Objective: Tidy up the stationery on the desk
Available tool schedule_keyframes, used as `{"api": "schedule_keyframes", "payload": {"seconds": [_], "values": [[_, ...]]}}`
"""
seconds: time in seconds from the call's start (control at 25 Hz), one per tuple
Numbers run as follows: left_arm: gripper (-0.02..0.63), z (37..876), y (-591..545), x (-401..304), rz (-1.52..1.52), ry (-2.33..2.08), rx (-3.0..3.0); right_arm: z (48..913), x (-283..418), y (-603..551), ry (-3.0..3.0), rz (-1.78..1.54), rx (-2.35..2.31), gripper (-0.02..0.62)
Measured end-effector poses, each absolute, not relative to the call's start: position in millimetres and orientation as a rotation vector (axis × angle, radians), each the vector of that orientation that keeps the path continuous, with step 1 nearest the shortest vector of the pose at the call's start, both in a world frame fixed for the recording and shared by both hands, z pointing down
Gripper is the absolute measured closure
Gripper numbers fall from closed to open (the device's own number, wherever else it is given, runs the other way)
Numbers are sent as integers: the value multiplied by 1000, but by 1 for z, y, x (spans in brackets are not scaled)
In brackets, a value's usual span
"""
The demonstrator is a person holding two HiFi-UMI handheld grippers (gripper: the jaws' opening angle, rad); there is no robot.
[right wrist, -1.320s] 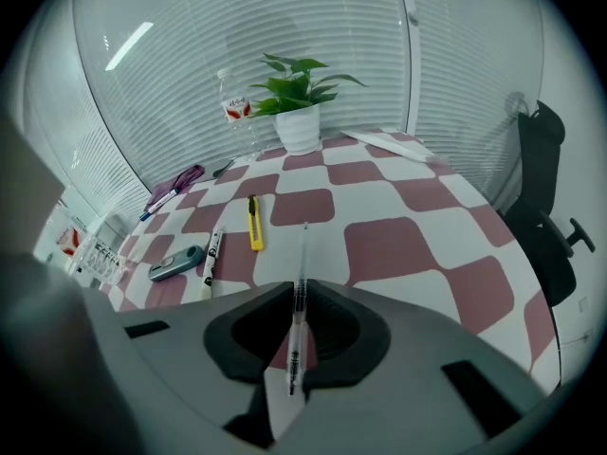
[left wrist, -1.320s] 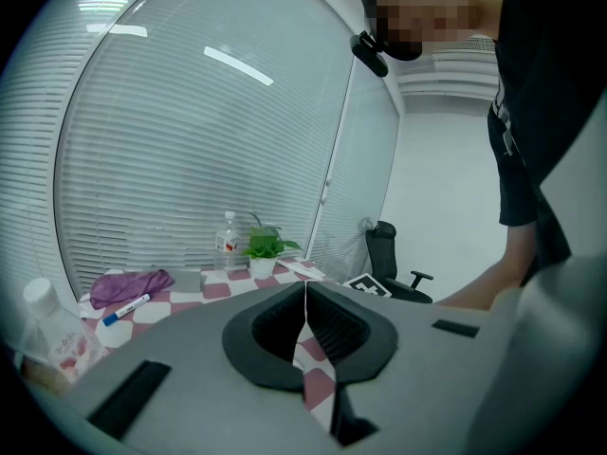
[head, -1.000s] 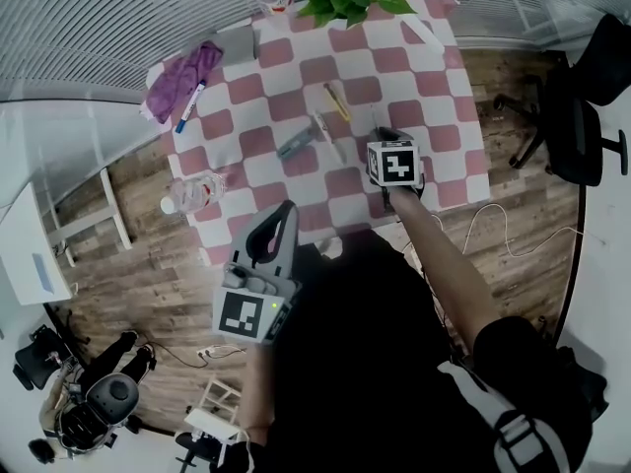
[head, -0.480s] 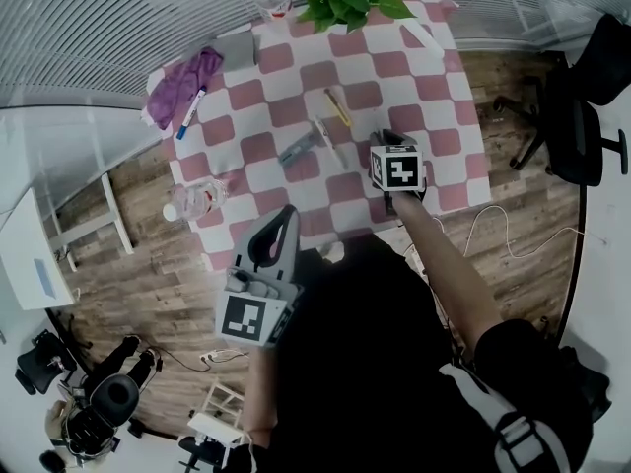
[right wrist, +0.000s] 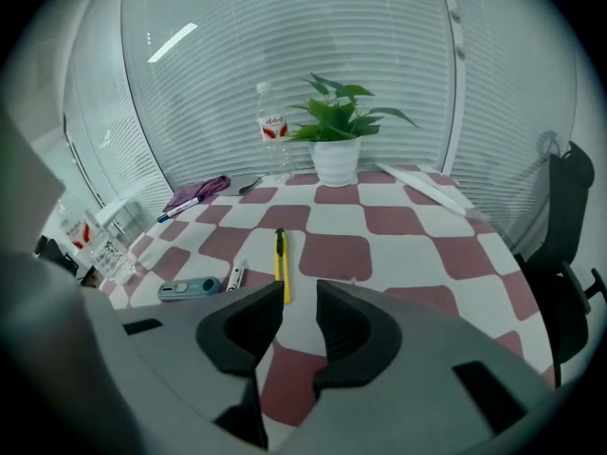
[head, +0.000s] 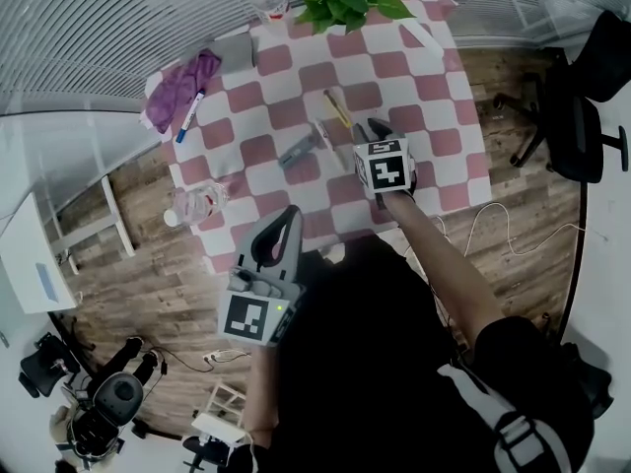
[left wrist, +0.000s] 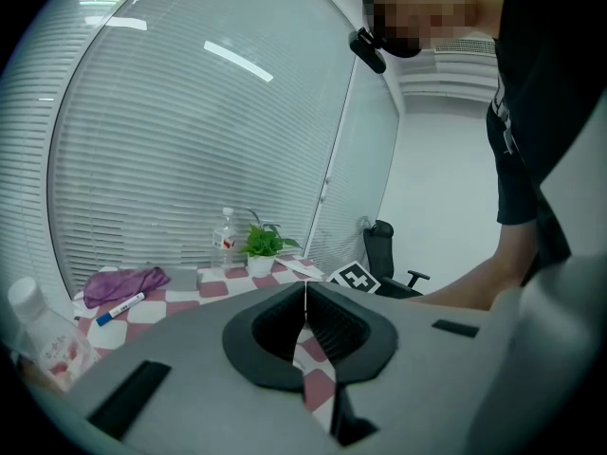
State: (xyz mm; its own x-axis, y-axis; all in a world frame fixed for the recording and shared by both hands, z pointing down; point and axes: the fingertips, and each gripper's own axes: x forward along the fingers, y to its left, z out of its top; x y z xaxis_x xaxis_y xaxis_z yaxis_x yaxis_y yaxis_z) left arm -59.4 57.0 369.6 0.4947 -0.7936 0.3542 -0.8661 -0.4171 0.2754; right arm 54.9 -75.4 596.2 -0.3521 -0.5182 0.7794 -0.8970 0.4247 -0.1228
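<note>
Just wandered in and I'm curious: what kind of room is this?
Likely an office or lab room: slatted blinds line the walls, a black swivel chair stands on wood flooring, and a checkered desk holds a blue marker.

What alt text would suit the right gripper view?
The right gripper, jaws slightly apart and empty, points at a yellow utility knife lying just ahead on a red-and-white checked table. A potted plant and a water bottle stand at the far edge.
</note>
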Motion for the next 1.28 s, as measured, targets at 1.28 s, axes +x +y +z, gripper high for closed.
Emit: {"api": "schedule_keyframes", "payload": {"seconds": [1.28], "values": [[572, 371, 62, -75, 229, -1389, 2298, 614, 17, -78, -1968, 732, 1157, 520]]}}
